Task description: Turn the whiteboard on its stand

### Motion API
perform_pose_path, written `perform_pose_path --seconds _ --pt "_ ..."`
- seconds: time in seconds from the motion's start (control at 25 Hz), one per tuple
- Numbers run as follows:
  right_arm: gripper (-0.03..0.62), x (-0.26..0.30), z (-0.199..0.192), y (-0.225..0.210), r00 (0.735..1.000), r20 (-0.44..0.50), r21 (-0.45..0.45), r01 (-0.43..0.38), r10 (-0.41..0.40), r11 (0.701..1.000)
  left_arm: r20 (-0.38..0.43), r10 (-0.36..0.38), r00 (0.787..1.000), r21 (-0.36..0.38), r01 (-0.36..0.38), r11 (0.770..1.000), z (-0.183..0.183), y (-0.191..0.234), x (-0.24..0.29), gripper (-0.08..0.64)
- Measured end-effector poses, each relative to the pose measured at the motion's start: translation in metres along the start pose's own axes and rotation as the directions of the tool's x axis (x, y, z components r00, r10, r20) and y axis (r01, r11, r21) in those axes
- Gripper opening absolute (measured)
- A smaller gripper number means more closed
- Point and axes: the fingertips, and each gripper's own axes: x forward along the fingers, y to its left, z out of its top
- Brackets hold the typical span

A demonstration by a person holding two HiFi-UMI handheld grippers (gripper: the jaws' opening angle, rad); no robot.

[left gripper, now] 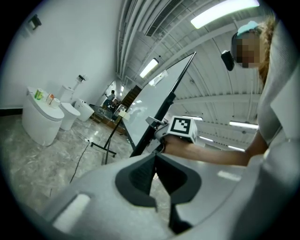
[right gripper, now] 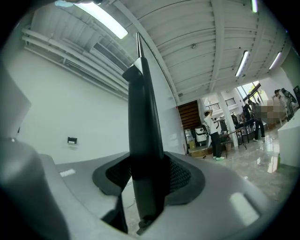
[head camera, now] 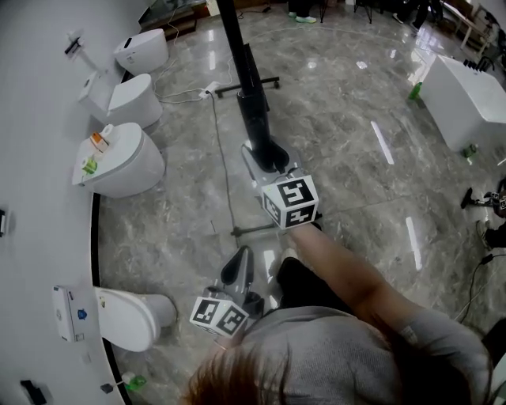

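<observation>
Bright, even indoor light throughout. Source: long strip lights (left gripper: 225, 11) on the ceiling, burnt out to plain white in both gripper views.

Head view: polished floor (head camera: 332, 174) throws back white glare streaks (head camera: 382, 142). Shadows faint and soft-edged. Straight lines bow toward the frame edges.

Both gripper views: heavy fisheye, round picture with black corners. Grey shells of the left gripper (left gripper: 154, 157) and the right gripper (right gripper: 147, 163) sit close to the lens and look soft. Whiteboard (right gripper: 143, 103) edge reads near-black against the bright ceiling, with surface detail lost.

Grey sleeve (head camera: 443, 348), grey left claw (head camera: 242, 261) and right claw (head camera: 271, 157), black-and-white marker cubes (head camera: 290, 202).
</observation>
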Motion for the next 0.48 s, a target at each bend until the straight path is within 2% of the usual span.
perform_pose_path --seconds 0.48 --pt "0.183 -0.044 -0.001 0.027 1.0 0.004 0.004 0.016 -0.016 1.0 -0.005 -0.044 0.999 0.042 0.044 0.998 0.0 -0.023 -0.028 0.0"
